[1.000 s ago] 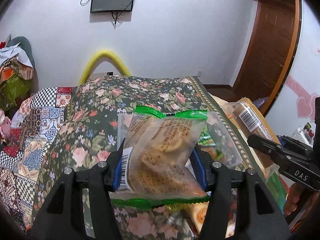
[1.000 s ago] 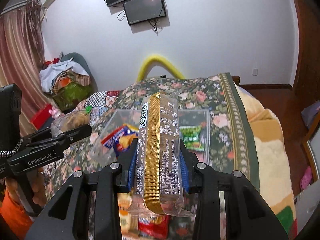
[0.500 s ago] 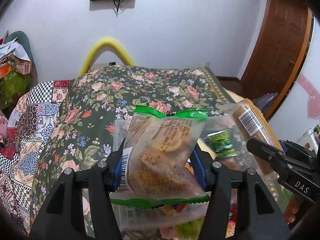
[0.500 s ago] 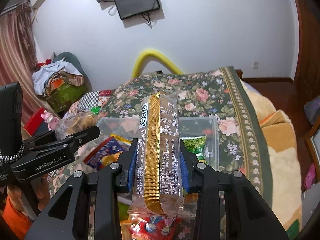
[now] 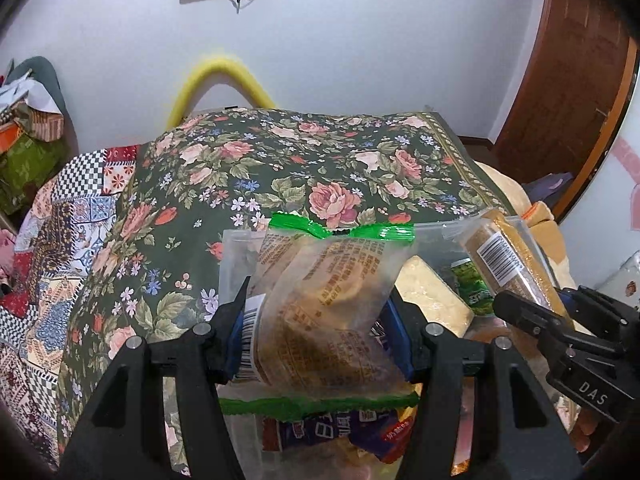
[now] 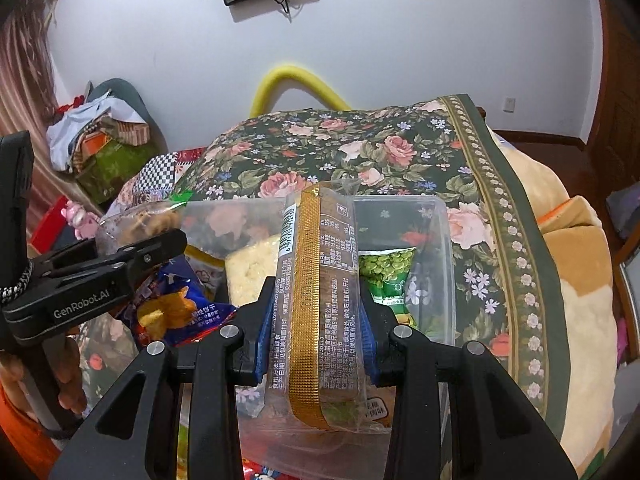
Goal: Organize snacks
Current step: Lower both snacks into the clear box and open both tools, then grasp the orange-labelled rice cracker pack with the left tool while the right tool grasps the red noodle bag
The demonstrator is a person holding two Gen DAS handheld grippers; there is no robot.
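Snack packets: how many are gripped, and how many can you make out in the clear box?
Gripped: 2, green-edged packet and gold-striped packet
In clear box: at least 3, pale packet, green pea packet, blue packet
Total: at least 5

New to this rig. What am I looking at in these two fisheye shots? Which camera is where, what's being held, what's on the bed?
There is no robot arm here. A person carries a handheld two-finger gripper in each hand, and each has a fisheye camera looking forward along its fingers. So each picture shows its own black fingers at the bottom and the other gripper off to one side.

In the left wrist view, the left gripper is shut on a green-edged snack packet. In the right wrist view, the right gripper is shut on a long clear packet with a gold strip.

Both are held above a clear plastic bin that sits on a floral bedspread. The bin already holds a green packet, a pale yellow packet and a blue packet.
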